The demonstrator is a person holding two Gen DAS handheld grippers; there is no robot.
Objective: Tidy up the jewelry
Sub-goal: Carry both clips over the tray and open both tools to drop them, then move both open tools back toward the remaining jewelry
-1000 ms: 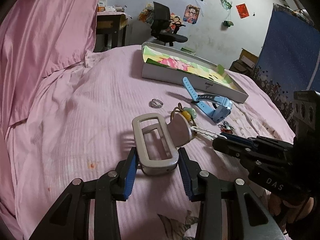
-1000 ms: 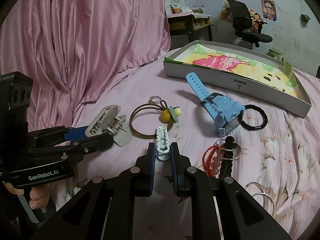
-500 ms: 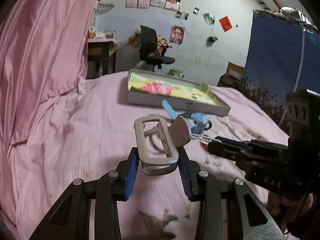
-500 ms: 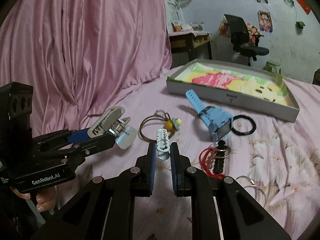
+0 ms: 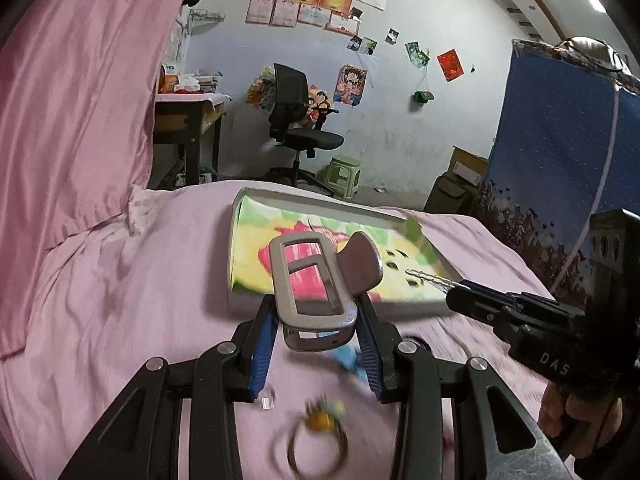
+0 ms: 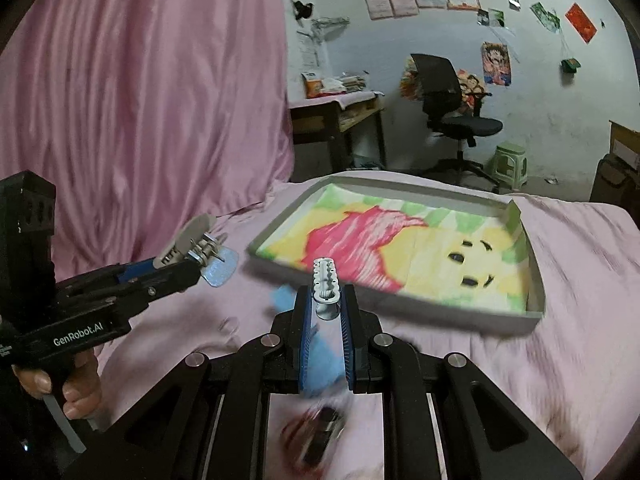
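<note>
— What colours does the tray (image 6: 534,300) show?
— Grey walls, a lining blotched pink, yellow and green.
— And the hair clip (image 5: 316,284)?
— Grey. The bedsheet (image 5: 120,300) is pale pink, the curtain (image 6: 140,100) deeper pink.

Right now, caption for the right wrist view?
Right tool gripping a small silver clip above the pink bed, facing the tray.

left claw (image 5: 316,332) | right claw (image 6: 326,316) | both lifted off bed (image 5: 120,300), now near tray (image 6: 532,304)

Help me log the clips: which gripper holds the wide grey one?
The left gripper holds the wide grey hair clip, a rectangular open frame. The right gripper pinches a narrow white toothed clip instead.
</note>
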